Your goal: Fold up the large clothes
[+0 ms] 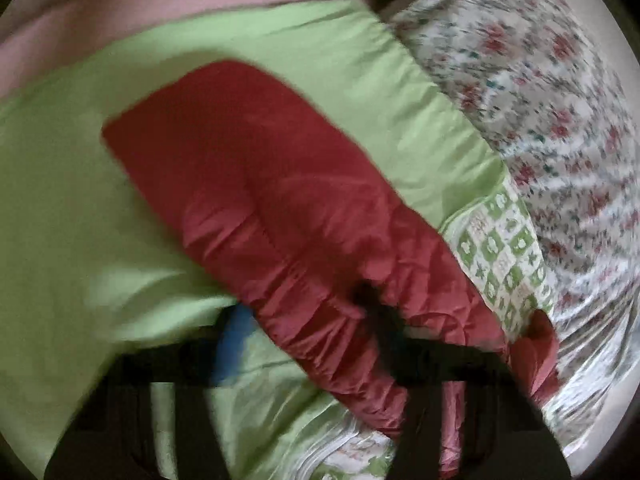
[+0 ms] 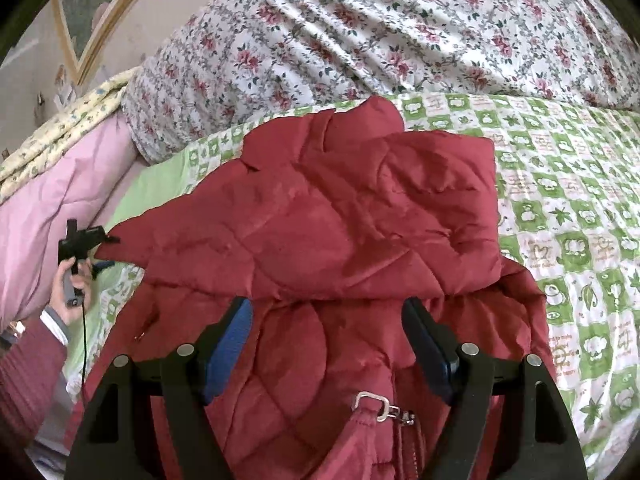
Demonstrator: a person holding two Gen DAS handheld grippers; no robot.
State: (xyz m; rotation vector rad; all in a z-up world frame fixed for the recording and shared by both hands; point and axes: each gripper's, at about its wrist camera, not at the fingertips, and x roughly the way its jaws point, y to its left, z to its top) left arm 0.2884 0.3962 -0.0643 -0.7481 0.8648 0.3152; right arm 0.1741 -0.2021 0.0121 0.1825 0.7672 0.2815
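A dark red quilted jacket (image 2: 340, 224) lies spread on the green checked bedsheet (image 2: 580, 208), its zip and a metal clasp (image 2: 374, 402) at the near end. My right gripper (image 2: 328, 320) hovers just over the jacket's middle, open, blue pads wide apart and no cloth pinched. One sleeve (image 1: 260, 184) stretches out to the left across plain green cloth (image 1: 60, 200). My left gripper (image 1: 304, 328), blurred in its own view, is shut on the sleeve end. The right wrist view shows that left gripper (image 2: 86, 240) in a hand at the far left, with the sleeve tip drawn up to it.
A bulky floral duvet (image 2: 380, 32) is heaped along the back of the bed. A pink quilt (image 2: 48, 216) and a yellow flowered cloth (image 2: 60, 128) lie at the left edge. A framed picture (image 2: 96, 12) hangs on the wall behind. A person's red-sleeved arm (image 2: 28, 376) reaches in at lower left.
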